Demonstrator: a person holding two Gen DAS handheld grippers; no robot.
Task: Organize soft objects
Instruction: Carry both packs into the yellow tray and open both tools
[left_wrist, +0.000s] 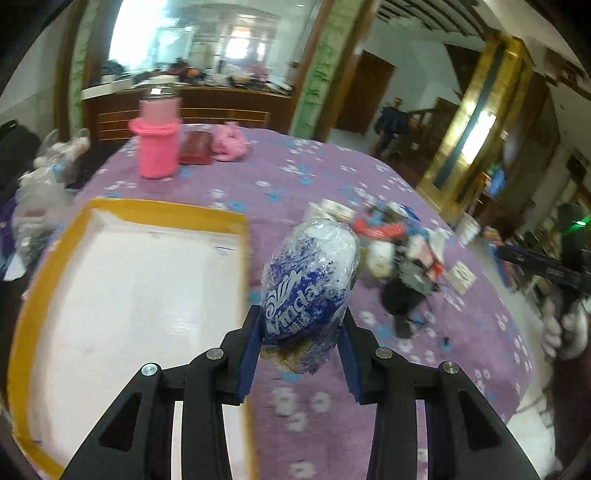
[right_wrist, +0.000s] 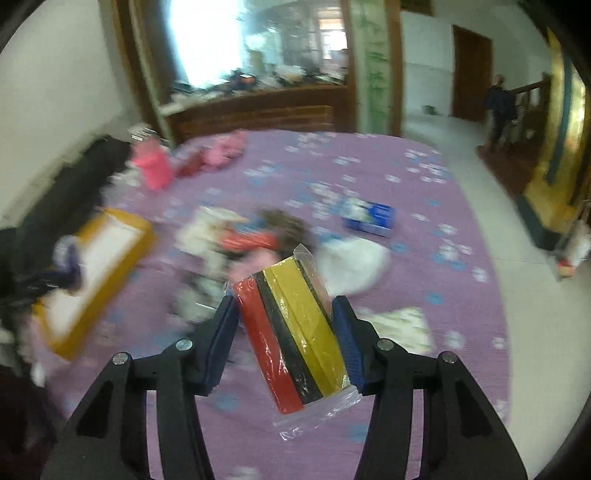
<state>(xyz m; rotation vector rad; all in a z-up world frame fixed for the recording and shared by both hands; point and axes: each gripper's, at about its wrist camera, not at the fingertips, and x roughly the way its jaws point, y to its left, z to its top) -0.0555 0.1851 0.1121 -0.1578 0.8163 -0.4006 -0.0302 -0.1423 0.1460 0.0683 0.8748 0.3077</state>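
Clearly, the left gripper (left_wrist: 301, 325) jaws clamp a "Vinda" tissue pack (left_wrist: 310, 280), the right gripper (right_wrist: 288, 325) jaws pinch bagged sponges (right_wrist: 295, 339).

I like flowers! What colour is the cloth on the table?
The tablecloth is purple with small white and blue flowers; the left wrist view shows it best.
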